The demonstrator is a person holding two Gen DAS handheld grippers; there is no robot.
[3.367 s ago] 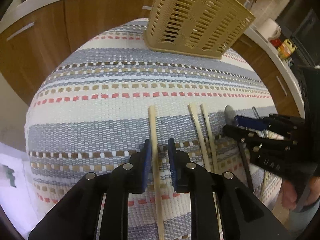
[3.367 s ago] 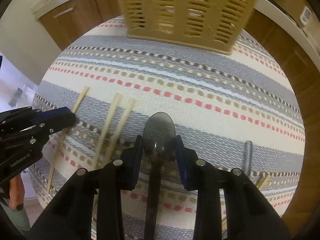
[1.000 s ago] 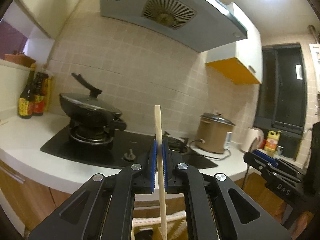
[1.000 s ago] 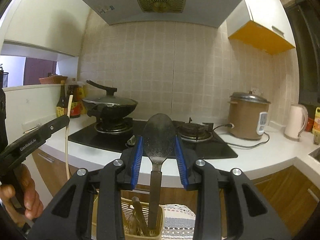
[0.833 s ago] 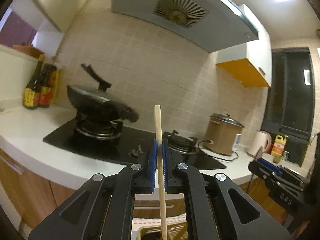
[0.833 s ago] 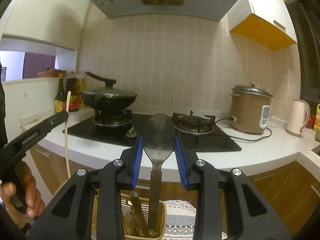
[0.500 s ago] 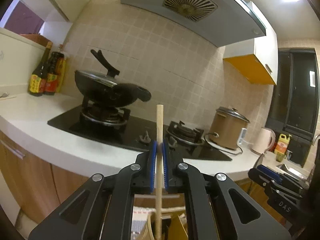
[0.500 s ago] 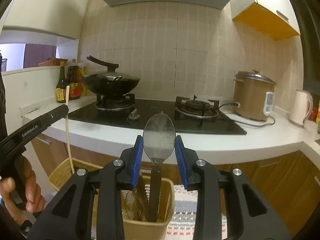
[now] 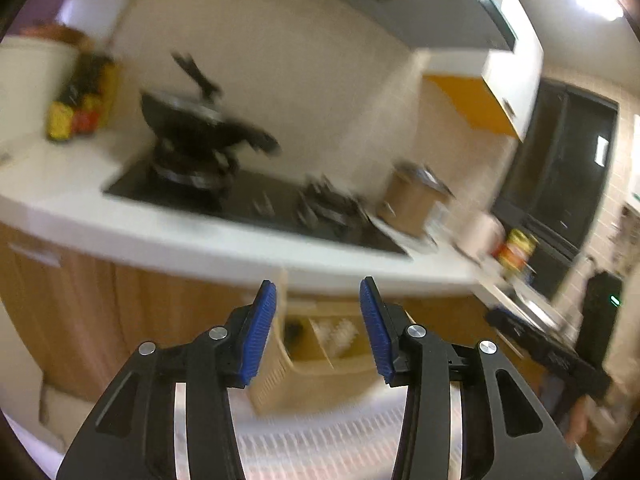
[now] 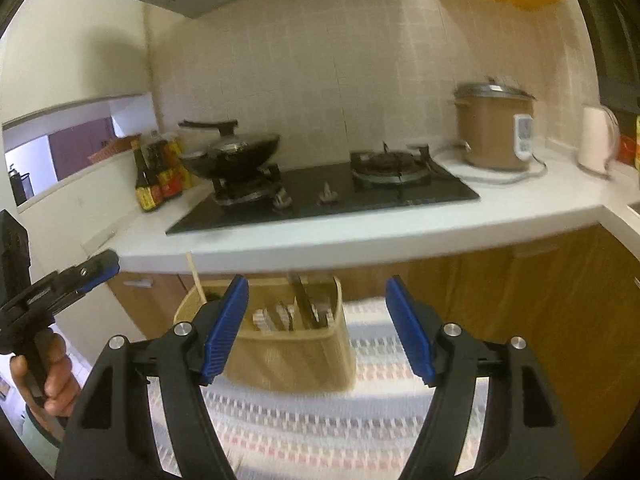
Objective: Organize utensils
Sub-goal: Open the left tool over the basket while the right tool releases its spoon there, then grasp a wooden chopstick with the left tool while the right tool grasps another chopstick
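The tan slotted utensil basket (image 10: 296,356) stands on the striped cloth (image 10: 320,432). A wooden chopstick (image 10: 196,278) leans up out of its left compartment and the dark spoon's handle (image 10: 302,296) rises from the right compartment among other utensils. My right gripper (image 10: 317,280) hovers just above and in front of the basket, its jaws opening with nothing between them. In the blurred left wrist view my left gripper (image 9: 317,285) is also opening and empty over the basket (image 9: 320,364). The left gripper (image 10: 80,276) shows beside the basket's left side, held by a hand.
Behind the basket runs a white counter (image 10: 360,236) over wooden cabinets, with a black hob, a lidded wok (image 10: 236,152), sauce bottles (image 10: 156,176), a rice cooker (image 10: 492,132) and a kettle (image 10: 596,144). The right gripper (image 9: 540,344) is at the right of the left wrist view.
Both grippers have let go: the chopstick and the spoon now stand in the basket. Both jaws spread apart, and both views tipped down toward the basket.
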